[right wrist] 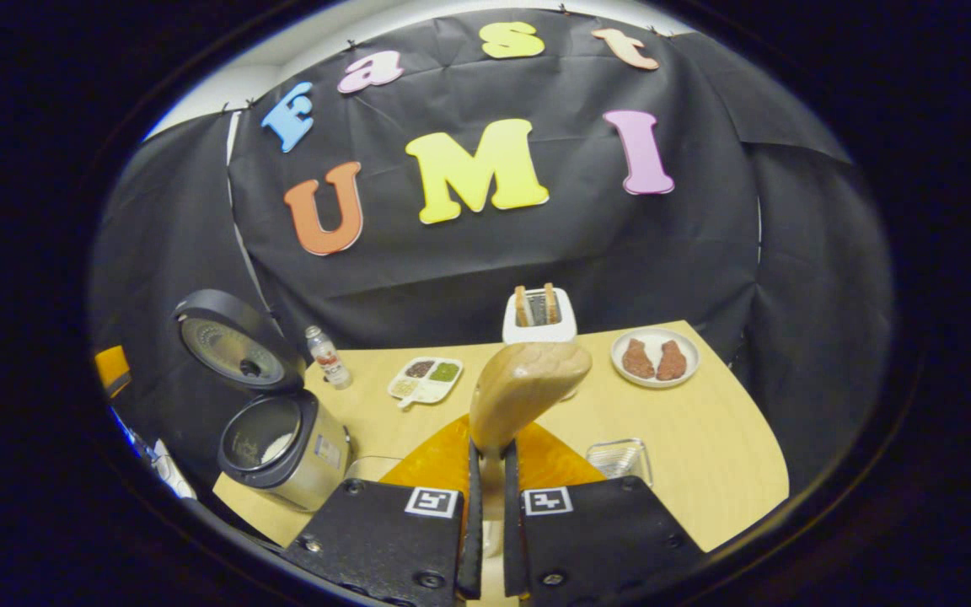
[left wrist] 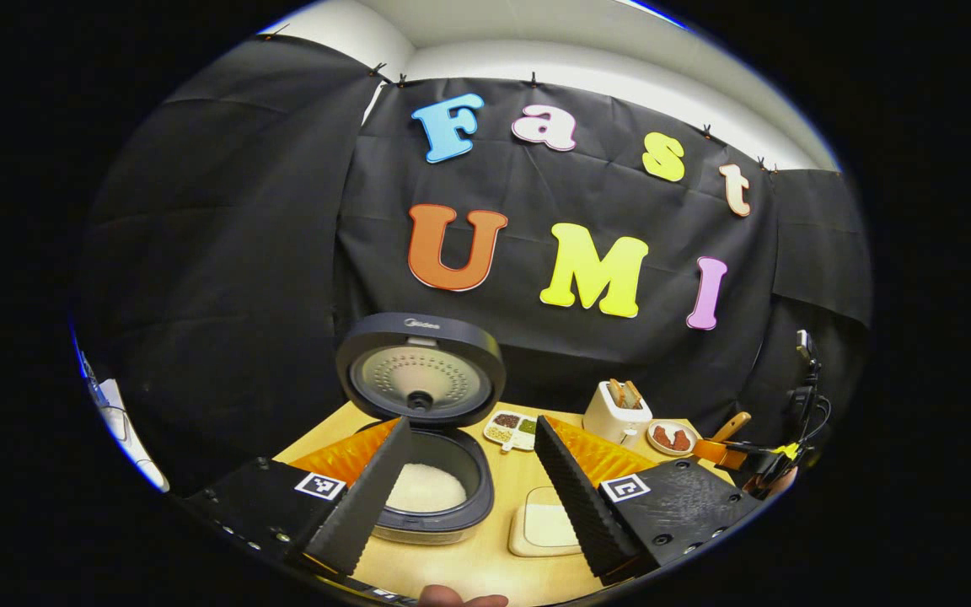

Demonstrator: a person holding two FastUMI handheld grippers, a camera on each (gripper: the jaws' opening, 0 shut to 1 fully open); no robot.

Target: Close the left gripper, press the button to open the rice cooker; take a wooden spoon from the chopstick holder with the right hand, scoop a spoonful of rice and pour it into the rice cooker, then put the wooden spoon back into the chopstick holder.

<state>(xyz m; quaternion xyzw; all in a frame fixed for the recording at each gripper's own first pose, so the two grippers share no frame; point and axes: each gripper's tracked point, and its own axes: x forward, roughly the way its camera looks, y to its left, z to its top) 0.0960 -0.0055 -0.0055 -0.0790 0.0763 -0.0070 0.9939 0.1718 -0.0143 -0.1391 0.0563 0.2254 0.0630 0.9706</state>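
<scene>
In the left gripper view the dark rice cooker stands open, lid upright, white rice in its pot. My left gripper hangs open just in front of it, its left finger over the pot's rim, nothing between the fingers. At the far right my right gripper holds the wooden spoon. In the right gripper view my right gripper is shut on the wooden spoon's handle, and the spoon's bowl rises above the fingers. The open rice cooker sits to the lower left.
On the wooden table stand a white toaster, a plate of brown meat, a divided condiment dish, a small bottle and a clear square container. A cream square dish lies right of the cooker.
</scene>
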